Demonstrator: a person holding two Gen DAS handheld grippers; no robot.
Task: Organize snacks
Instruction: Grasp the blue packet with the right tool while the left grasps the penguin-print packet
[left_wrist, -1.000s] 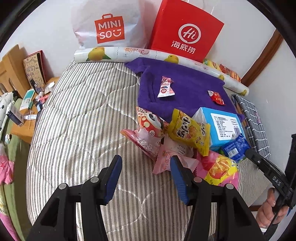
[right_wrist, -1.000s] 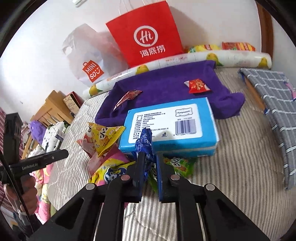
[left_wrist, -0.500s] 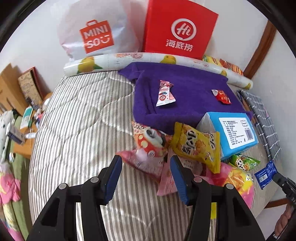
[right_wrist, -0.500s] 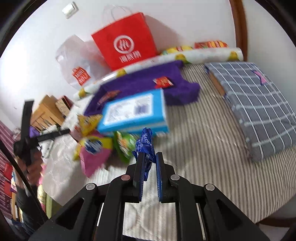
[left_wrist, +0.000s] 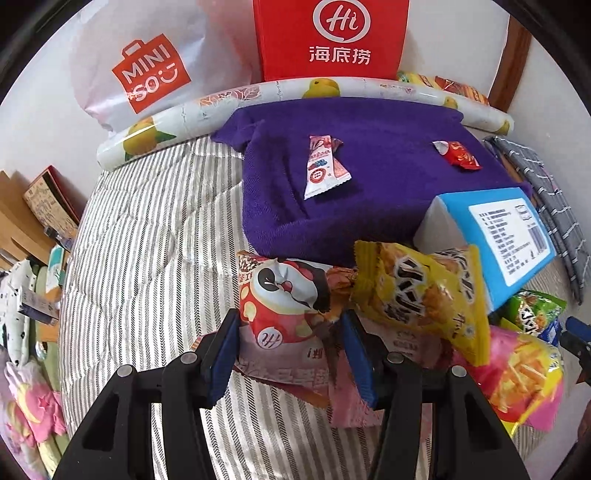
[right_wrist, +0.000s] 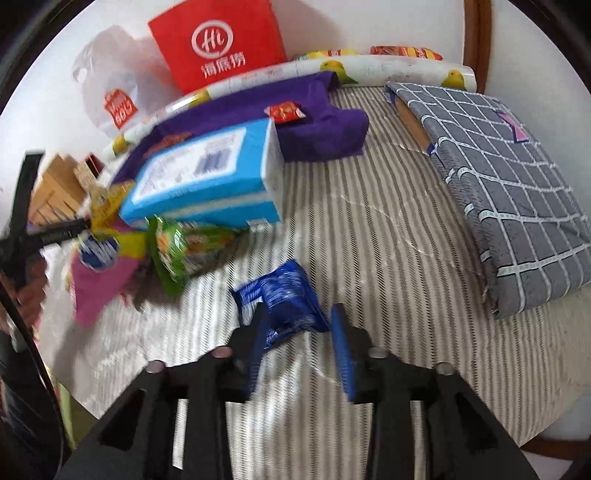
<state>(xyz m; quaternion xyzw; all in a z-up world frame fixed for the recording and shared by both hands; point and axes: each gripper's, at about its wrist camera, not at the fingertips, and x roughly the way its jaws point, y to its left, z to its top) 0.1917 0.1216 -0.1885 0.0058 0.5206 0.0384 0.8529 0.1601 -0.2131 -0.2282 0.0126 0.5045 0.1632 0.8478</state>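
**Blue pkt let go on bare mattress; pile still unsorted**

Progress, judged: early. Two small sachets already on purple towel (left_wrist: 369, 177) – pink-white sachet (left_wrist: 323, 168) mid-frame, red sachet (left_wrist: 458, 155) upper right. Small blue snack packet (right_wrist: 284, 302) laid apart on striped mattress (right_wrist: 369, 240), lower centre of rt view. Left to do: main heap at centre-right of lt view – panda-print bag (left_wrist: 284, 302), yellow chip bag (left_wrist: 417, 295), pink-yellow fries bag (left_wrist: 524, 373), green bag (right_wrist: 184, 251), plus flat pink pkts underneath. Blue tissue pack (right_wrist: 210, 177) lying against heap, prob not a snack.

Tools:
- Right gripper (right_wrist: 299, 347): jaws opening, blue packet lying between them, pads not seen pressing on it; image blurred, so contact at lt pad not certain.
- Left gripper (left_wrist: 290, 358): jaws spread partway, straddling lower part of panda-print bag, pads beside it, no squeeze seen.

Vs earlier frames:
- Rt jaws then pressed together on blue packet, held upright; now parted, packet flat on mattress.
- Rt view swung off heap toward open mattress and grey checked cushion (right_wrist: 509, 184).
- Lt gripper then over bare mattress short of heap; now lower, closer, panda bag between jaws. Spread unchanged.
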